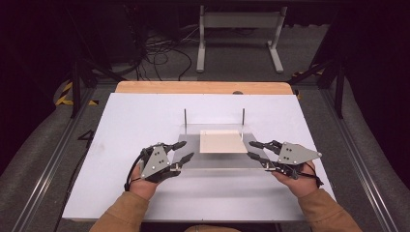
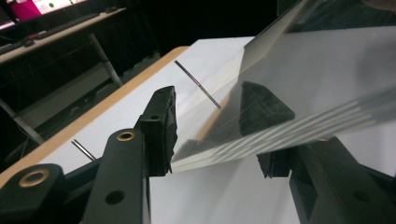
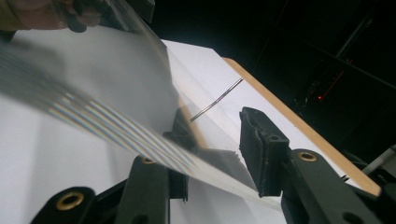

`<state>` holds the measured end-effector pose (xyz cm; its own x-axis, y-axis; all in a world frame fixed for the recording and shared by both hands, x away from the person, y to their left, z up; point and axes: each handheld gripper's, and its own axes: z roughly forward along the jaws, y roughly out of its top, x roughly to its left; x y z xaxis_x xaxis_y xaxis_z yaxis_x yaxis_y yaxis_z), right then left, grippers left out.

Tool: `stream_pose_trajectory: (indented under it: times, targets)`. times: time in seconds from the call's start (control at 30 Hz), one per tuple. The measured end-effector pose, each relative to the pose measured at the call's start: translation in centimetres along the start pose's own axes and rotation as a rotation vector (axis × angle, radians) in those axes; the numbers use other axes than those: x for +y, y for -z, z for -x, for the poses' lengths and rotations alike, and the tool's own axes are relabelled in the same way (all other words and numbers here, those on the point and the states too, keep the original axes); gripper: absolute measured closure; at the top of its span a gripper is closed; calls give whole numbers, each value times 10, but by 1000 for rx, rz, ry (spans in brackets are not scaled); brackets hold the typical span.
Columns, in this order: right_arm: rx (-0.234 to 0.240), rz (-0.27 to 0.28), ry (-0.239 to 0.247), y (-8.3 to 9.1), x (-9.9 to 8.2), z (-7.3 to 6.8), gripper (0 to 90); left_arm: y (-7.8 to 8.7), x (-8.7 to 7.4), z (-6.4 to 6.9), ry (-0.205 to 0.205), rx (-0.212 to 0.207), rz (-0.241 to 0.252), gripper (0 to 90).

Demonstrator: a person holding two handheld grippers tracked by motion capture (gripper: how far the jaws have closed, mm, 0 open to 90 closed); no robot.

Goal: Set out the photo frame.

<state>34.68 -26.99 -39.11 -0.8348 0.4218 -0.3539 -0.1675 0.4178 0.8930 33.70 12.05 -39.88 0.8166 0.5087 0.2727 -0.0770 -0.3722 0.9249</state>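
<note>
**Legible Markings: None**

I find no readable text, label, brand name, number or sign on any surface in the three views. The grey plate (image 1: pixel 155 162) on the left gripper (image 1: pixel 184 151) and the grey plate (image 1: pixel 296 153) on the right gripper (image 1: pixel 252 150) carry small holes, no lettering. The monitor (image 2: pixel 35 7) at the upper left corner of the left gripper view shows pink and white patches, too blurred to read. The yellow and black hazard striping (image 1: pixel 63 94) on the floor carries no characters.
</note>
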Motion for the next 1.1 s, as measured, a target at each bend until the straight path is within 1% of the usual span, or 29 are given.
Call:
stream_pose_trajectory:
  times: [0.1,0.13,0.17,0.2,0.3,0.37,0.43,0.53,0.67,0.8,0.83,0.87,0.9,0.93,1.0,1.03,1.1]
  targets:
    - [-5,5,0,1,6,4,639,1,5,-3,11,13,23,547]
    - [-5,5,0,1,6,4,639,1,5,-3,11,13,23,547]
    - [-12,14,10,1,12,8,643,2,9,-6,12,23,38,547]
    - [-12,14,10,1,12,8,643,2,9,-6,12,23,38,547]
    - [-22,31,26,2,22,13,649,4,19,-13,10,42,69,547]
    - [-32,44,36,2,28,17,650,5,25,-16,11,53,79,548]
    - [-52,51,50,2,34,20,650,5,31,-18,-5,78,85,550]
    - [-73,59,65,3,42,24,651,5,40,-23,-18,92,90,555]
    - [-90,70,79,4,50,30,652,6,49,-28,-14,111,103,557]
    - [-98,90,79,6,57,33,651,7,55,-32,0,98,114,561]
    - [-97,97,76,7,59,34,651,9,59,-34,21,85,124,561]
    - [-97,97,76,7,59,34,651,9,59,-34,21,85,124,562]
    - [-95,106,68,8,61,34,651,11,61,-35,37,74,130,562]
    - [-82,113,40,9,63,35,651,12,63,-35,52,66,135,562]
    - [-67,126,6,11,65,36,651,14,67,-33,56,62,140,565]
    - [-63,129,-3,13,66,36,651,16,69,-33,55,62,140,565]
    - [-64,132,-9,14,69,34,652,19,73,-32,68,57,146,565]
